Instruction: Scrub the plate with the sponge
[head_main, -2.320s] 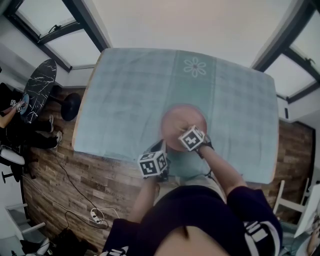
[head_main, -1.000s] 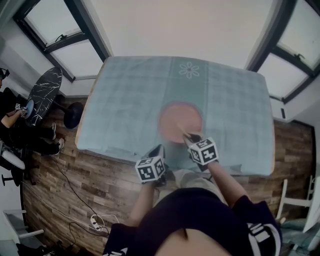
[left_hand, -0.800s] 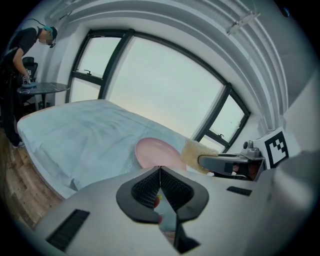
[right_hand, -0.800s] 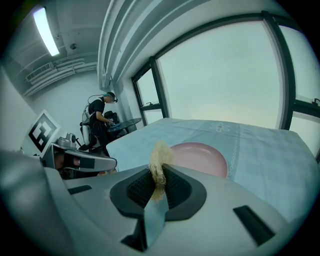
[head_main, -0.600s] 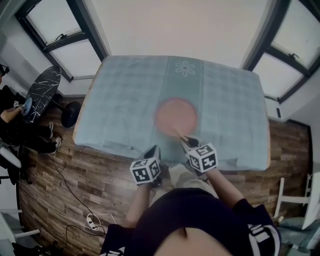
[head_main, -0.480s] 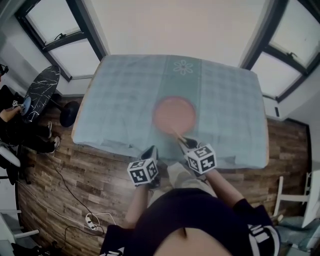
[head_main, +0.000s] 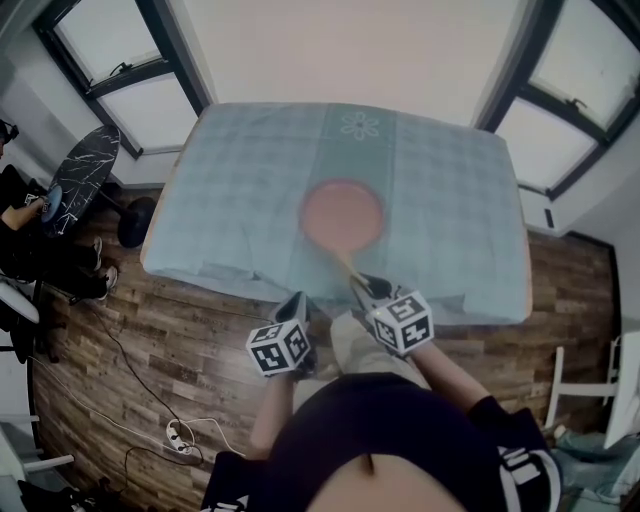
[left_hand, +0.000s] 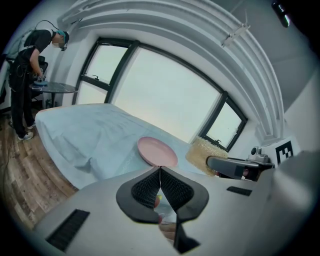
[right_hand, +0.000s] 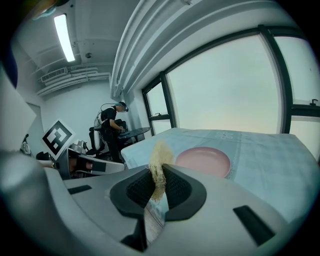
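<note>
Sponge (right_hand: 161, 154) tight between right gripper (right_hand: 159, 176) jaws; left gripper (left_hand: 160, 172) jaws together, empty.

One plate (head_main: 342, 214); one sponge (right_hand: 161, 151); one table (head_main: 240, 170); left tongs (left_hand: 160, 170), right tongs (right_hand: 158, 168): two.

Plate (head_main: 342, 214): pink, smooth, even surface with a low sheen. Sponge (right_hand: 161, 155): pale yellow, coarse and fibrous, rough, matt. Worktop cloth (head_main: 240, 170): pale blue-green woven fabric with a faint check, matt, creased along the near edge. Left hand-held gripper (left_hand: 160, 167) and right hand-held gripper (right_hand: 158, 165): grey moulded plastic shell, smooth, matt; pads (left_hand: 144, 189) black, rubber-like, with a fine grid texture. Floor (head_main: 130, 330): brown wood planks, visible grain, dull finish
</note>
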